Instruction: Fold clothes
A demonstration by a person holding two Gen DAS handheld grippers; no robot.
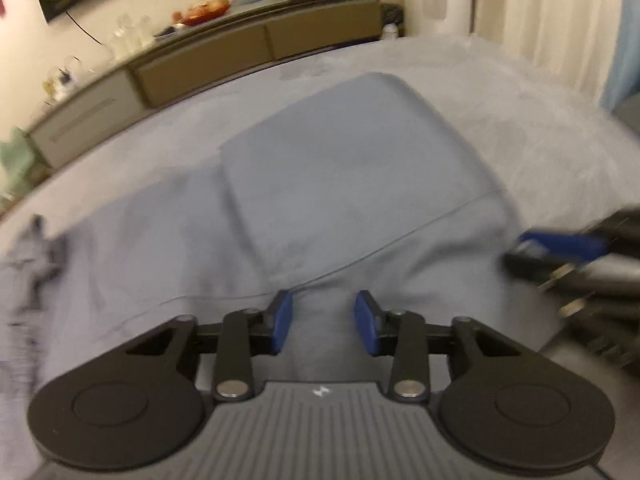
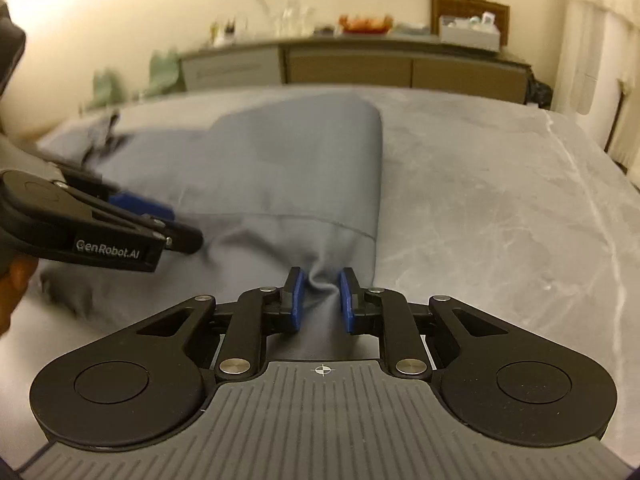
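Cloth sits bunched between the blue pads (image 2: 296, 300) of the right claw (image 2: 322, 298), whose jaws stand only a little apart and pinch a gathered ridge of the blue-grey garment (image 2: 288, 168) near its right edge. The left claw (image 1: 326, 322) has its jaws wider; garment fabric lies between and under them, but whether the pads actually grip it I cannot tell, as the cloth there looks flat, not pinched. Each claw also shows in the other's view: the left one (image 2: 152, 208) comes in low over the garment's left part, the right one (image 1: 560, 244) comes in from the side, both blurred.

Outward from the claws, the garment (image 1: 340, 168) lies on the grey bed (image 2: 500, 208), its far end already turned over on itself into a rounded, doubled panel with a seam line across the near layer. Its left end is crumpled and blurred. Beyond the bed stand a long sideboard (image 2: 352, 68) cluttered with small items, and curtains (image 1: 560, 8).

By my judgement, one fold is in place and the near portion is being gathered for another; the loose left end remains to be tidied, so the work looks about midway.
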